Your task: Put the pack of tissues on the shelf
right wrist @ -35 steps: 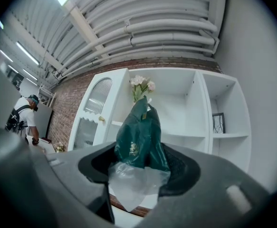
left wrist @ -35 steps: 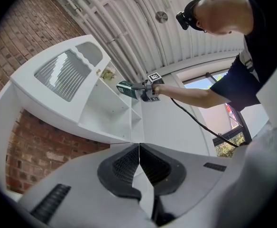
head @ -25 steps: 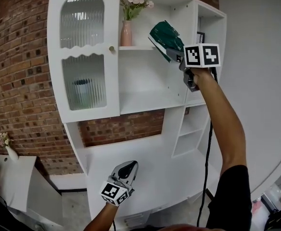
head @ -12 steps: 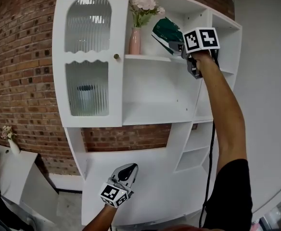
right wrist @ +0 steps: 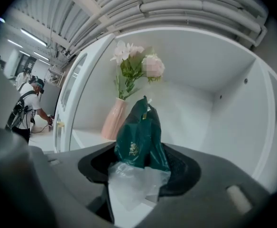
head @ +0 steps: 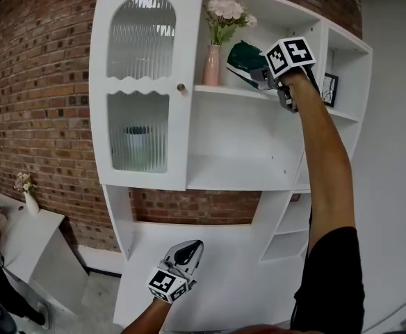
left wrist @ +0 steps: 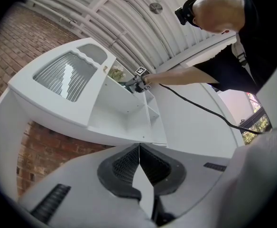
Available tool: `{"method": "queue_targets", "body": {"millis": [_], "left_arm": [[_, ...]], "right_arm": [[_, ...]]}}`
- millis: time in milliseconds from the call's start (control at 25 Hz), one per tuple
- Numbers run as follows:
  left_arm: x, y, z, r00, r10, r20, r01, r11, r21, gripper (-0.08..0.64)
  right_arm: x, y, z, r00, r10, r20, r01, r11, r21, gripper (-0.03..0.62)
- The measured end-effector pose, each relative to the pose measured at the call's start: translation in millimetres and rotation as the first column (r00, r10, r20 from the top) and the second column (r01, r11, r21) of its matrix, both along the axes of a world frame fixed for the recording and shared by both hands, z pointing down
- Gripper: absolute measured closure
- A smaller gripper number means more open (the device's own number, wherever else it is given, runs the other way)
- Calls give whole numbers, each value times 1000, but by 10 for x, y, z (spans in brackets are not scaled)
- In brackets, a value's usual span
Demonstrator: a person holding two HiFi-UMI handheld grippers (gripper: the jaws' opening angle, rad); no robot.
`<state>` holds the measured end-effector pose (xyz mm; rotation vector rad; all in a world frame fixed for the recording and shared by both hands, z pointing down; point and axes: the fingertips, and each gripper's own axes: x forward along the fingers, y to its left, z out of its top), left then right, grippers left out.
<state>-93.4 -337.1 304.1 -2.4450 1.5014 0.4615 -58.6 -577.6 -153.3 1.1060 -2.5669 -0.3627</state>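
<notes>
Right gripper (head: 267, 75) raised at shelf (head: 234, 91)

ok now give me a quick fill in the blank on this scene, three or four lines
1. The right hand-held gripper is shut on a dark ____ pack of tissues.
2. On the shelf beside the pack stands a ____ vase.
3. The left hand-held gripper, low in the head view, has ____ between its shut jaws.
4. The wall at the left of the head view is bare ____.

Missing words: green; pink; nothing; brick
</notes>
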Motion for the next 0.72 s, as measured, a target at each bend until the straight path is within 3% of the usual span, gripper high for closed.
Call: {"method": "queue_targets", "body": {"millis": [480, 600, 720], "left_arm": [[-136, -113, 30, 998, -60, -11, 60, 998, -13, 558], [-151, -145, 39, 998, -57, -7, 57, 998, -12, 558], [-171, -177, 62, 999, -52, -11, 52, 999, -15, 558]], "right_arm": [[-245, -347, 174, 998, -34, -60, 31, 998, -57, 306], [-297, -377, 151, 998, -61, -17, 61, 997, -39, 235], [-285, -334, 67, 993, -107, 51, 107, 994, -1, 227]]}}
